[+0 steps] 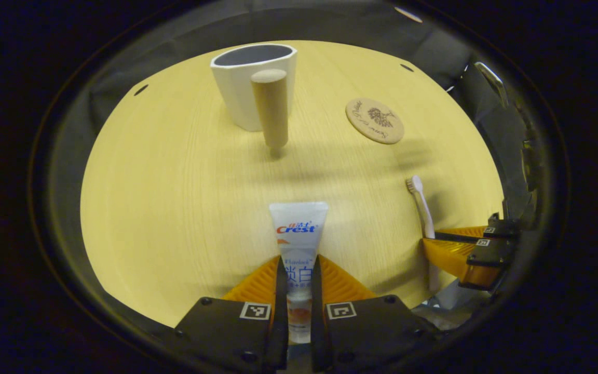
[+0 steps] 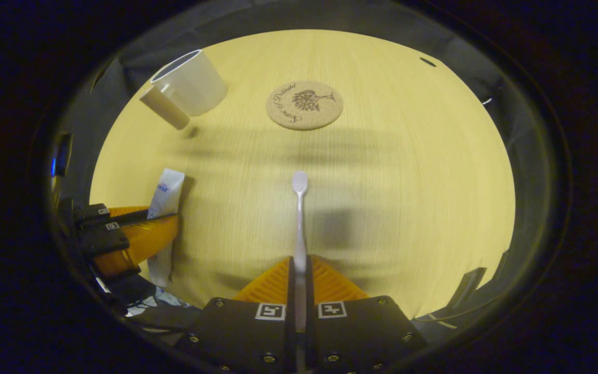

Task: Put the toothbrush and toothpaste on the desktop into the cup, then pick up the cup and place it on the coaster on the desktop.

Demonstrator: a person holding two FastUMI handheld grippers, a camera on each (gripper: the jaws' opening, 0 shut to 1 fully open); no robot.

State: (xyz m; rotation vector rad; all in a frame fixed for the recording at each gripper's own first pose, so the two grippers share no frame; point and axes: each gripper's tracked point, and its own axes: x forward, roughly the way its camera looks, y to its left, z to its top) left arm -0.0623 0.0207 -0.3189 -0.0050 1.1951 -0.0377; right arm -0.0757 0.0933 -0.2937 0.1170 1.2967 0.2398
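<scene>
A pale wooden tabletop [image 1: 174,197] with small dark holes [image 1: 140,90].

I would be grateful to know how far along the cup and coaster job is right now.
Both pickups look done: the left gripper clamps the toothpaste and the right gripper clamps the toothbrush. Still left: dropping both into the cup, then moving it onto the bare coaster.

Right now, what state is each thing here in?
Toothpaste: gripped by the left gripper, not in the cup.
Toothbrush: gripped by the right gripper, not in the cup.
Cup: upright on the desk, looks empty.
Coaster: flat, bare.
</scene>
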